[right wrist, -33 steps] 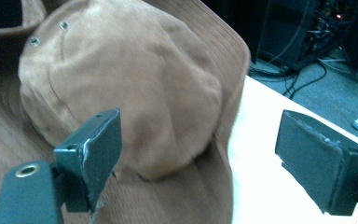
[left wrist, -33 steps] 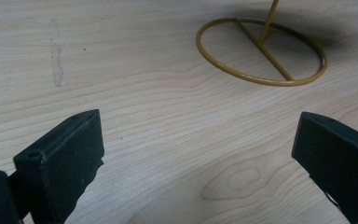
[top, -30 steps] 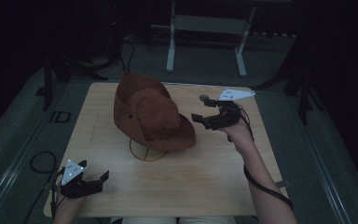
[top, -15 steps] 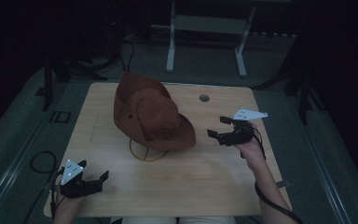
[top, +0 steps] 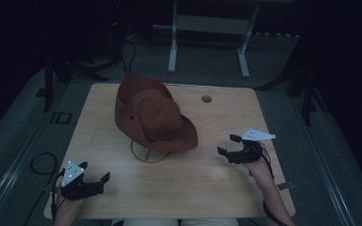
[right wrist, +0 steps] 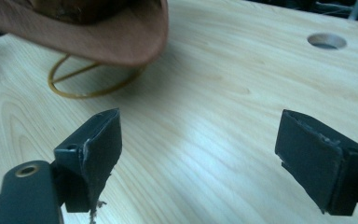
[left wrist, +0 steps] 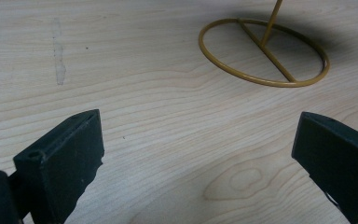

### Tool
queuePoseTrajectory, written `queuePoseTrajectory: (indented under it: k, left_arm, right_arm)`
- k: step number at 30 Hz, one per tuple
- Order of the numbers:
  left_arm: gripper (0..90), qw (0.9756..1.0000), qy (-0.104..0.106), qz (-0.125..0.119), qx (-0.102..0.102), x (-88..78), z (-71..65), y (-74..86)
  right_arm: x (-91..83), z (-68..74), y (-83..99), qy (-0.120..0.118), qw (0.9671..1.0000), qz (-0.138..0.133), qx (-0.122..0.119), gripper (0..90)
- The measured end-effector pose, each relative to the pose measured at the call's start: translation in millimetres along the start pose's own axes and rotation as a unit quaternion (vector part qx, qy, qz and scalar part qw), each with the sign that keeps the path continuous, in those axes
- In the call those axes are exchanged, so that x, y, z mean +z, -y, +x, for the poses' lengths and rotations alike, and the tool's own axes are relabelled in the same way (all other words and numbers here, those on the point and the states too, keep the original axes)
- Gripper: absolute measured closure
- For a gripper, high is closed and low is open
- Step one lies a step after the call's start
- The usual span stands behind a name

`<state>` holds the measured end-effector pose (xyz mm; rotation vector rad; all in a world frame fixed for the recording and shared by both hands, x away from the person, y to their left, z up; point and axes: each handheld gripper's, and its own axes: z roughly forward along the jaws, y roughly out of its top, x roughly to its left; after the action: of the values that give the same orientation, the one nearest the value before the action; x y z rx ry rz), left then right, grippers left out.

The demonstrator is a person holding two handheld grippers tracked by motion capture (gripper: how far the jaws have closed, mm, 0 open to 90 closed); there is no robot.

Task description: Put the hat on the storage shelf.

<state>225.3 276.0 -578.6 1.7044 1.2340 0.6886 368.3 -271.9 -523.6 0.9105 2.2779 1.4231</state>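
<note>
A brown wide-brimmed hat rests tilted on a yellow wire stand near the middle of the wooden table. The stand's ring base lies ahead of my left gripper, whose jaws are wide open over bare wood. From above, the left gripper sits at the table's front left corner. My right gripper is open at the right side, apart from the hat. In the right gripper view the hat brim and ring base lie beyond the right gripper.
A round cable hole is in the table's far right part, also the hole in the right gripper view. A metal frame stands on the floor behind the table. Cables lie on the floor at left.
My right gripper has drawn back from beside the hat's brim toward the table's front right and sits lower. The left gripper and the hat have stayed put.
</note>
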Motion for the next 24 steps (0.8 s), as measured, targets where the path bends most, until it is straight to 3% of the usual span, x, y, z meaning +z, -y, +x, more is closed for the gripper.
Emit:
queuePoseTrajectory:
  k: [9,24]
  left_arm:
    - [3.0,1.0000,0.000,0.000,-0.001,0.2,-0.1,0.1]
    - [2.9,1.0000,0.001,0.002,0.001,0.5,-0.2,0.2]
  right_arm:
    - [-11.8,2.7,29.3,0.040,0.9988,0.020,-0.016,14.3]
    - [-39.1,-0.9,62.0,0.087,0.9958,0.025,0.009,14.0]
